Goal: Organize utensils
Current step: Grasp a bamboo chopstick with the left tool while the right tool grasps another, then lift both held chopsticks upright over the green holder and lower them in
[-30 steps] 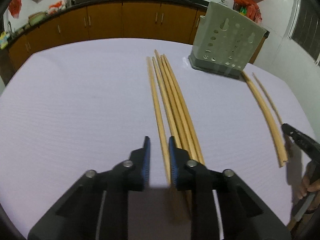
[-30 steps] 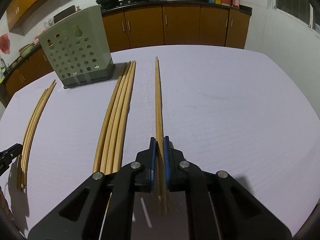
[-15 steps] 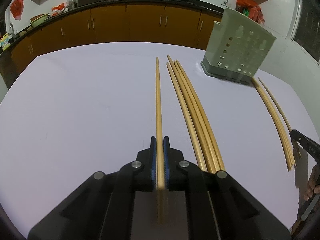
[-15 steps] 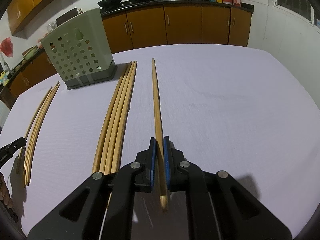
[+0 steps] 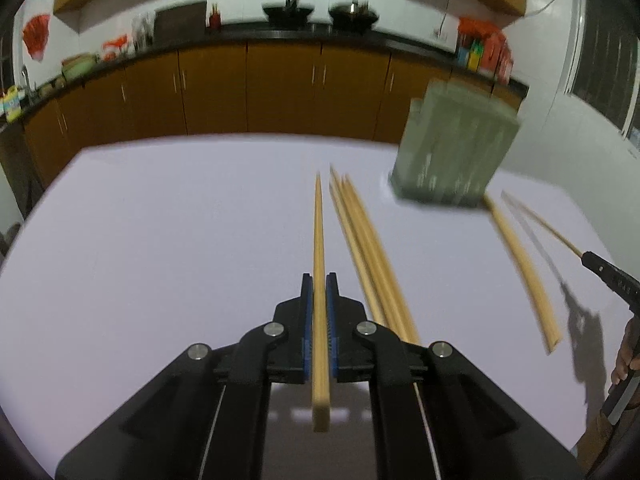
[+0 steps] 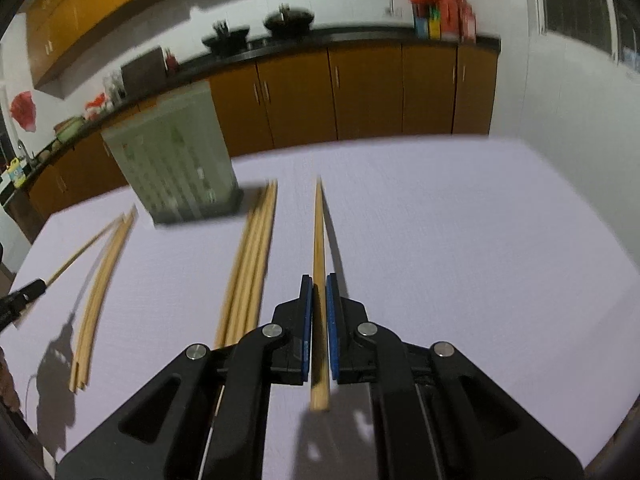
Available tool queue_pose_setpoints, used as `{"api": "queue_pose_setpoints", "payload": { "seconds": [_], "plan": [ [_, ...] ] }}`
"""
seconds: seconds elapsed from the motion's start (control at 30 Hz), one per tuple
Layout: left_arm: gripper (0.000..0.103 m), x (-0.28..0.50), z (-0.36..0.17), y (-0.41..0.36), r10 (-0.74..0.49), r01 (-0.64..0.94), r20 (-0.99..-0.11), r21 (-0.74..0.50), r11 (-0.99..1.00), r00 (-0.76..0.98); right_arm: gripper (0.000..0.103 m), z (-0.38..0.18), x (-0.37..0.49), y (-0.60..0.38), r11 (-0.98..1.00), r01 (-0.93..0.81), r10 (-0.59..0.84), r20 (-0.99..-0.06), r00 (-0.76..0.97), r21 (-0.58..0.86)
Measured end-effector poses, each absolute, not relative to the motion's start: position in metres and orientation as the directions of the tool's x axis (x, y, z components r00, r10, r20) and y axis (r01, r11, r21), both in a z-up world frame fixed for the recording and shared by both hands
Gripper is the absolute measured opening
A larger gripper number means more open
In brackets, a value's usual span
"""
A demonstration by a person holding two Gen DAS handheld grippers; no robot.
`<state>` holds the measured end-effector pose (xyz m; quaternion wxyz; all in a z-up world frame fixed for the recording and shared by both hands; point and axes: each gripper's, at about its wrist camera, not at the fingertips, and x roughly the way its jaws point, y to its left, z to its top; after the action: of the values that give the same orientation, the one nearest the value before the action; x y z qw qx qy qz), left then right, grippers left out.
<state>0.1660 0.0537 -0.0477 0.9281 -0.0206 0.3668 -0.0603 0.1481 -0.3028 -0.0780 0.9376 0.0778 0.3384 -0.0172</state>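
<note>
Left gripper: the left gripper (image 5: pixel 319 280) points forward and down over the table (image 5: pixel 160 240); its blue pads are clenched on a single chopstick (image 5: pixel 319 248), which runs straight ahead between them, butt end poking out behind the pads.
Right gripper: the right gripper (image 6: pixel 319 280) is angled the same way; it grasps its own chopstick (image 6: pixel 319 236) between closed pads, tip pointing far; its shadow lies just to the right on the cloth.
Loose sticks: in the left view a bundle of chopsticks (image 5: pixel 368 248) lies on the table just right of the held one; a further bundle (image 5: pixel 524 272) lies far right, near the holder.
Holder: the grey-green utensil holder (image 5: pixel 452 148) stands upright at the far right of the table in the left view, far left in the right view (image 6: pixel 176 164).
Hard to make out: both views are smeared by motion; the holder's holes show only as streaks; at the right edge of the left view, dark fingers (image 5: pixel 626 356) are cut off, probably the person's right hand.
Changed: since a second ago both held chopsticks have come up off the table and the kitchen counter (image 5: pixel 280 36) sits lower in each view; the left pads, then apart beside the bundle, now pinch one stick.
</note>
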Motion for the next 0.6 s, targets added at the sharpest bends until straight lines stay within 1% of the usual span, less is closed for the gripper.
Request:
{"api": "queue_pose_setpoints", "payload": {
  "seconds": [0.13,0.3,0.47,0.6],
  "plan": [
    [0.008,0.164,-0.002,0.063,-0.118,0.085,-0.583,-0.083,0.993,0.804,0.008,-0.043,0.143,-0.305,0.990,0.080,-0.003,-0.553,0.833,0.115],
    [0.008,0.172,0.043,0.070,-0.102,0.070,-0.486,-0.083,0.994,0.868,0.008,-0.015,0.148,-0.307,0.991,0.082,-0.020,-0.484,0.875,0.107],
    [0.007,0.183,0.071,0.070,-0.101,0.071,-0.435,-0.084,0.994,0.895,0.008,0.008,0.158,-0.309,0.990,0.083,-0.026,-0.435,0.900,0.114],
    [0.007,0.191,0.098,0.067,-0.110,0.083,-0.389,-0.084,0.993,0.915,0.008,0.040,0.164,-0.310,0.990,0.063,-0.012,-0.374,0.928,0.124]
  ]
}}
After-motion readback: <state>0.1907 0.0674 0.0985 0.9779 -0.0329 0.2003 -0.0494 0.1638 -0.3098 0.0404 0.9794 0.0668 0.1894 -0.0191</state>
